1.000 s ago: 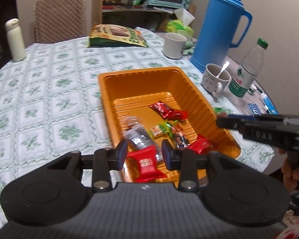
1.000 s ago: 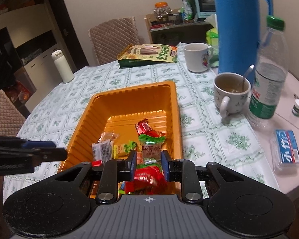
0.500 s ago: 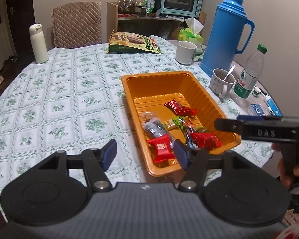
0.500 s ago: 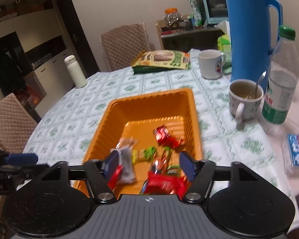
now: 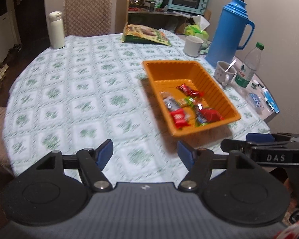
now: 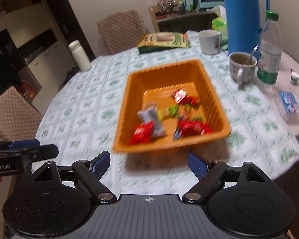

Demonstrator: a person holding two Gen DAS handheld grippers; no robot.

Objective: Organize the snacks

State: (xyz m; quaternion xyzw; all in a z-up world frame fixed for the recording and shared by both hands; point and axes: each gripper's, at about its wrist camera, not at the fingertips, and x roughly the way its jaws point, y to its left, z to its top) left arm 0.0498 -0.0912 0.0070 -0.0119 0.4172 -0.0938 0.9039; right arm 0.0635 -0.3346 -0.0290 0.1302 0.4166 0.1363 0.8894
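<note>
Both the left gripper (image 5: 145,153) and right gripper (image 6: 149,163) have just been opening and gape empty over the tablecloth (image 5: 73,91), the snacks (image 5: 189,107) lying in the orange tray (image 5: 219,91), so the drop-off looks finished and next comes finding any snack outside it

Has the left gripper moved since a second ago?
Yes. The left gripper, then over the orange tray, has backed off toward the near table edge, jaws just opened and empty.
</note>
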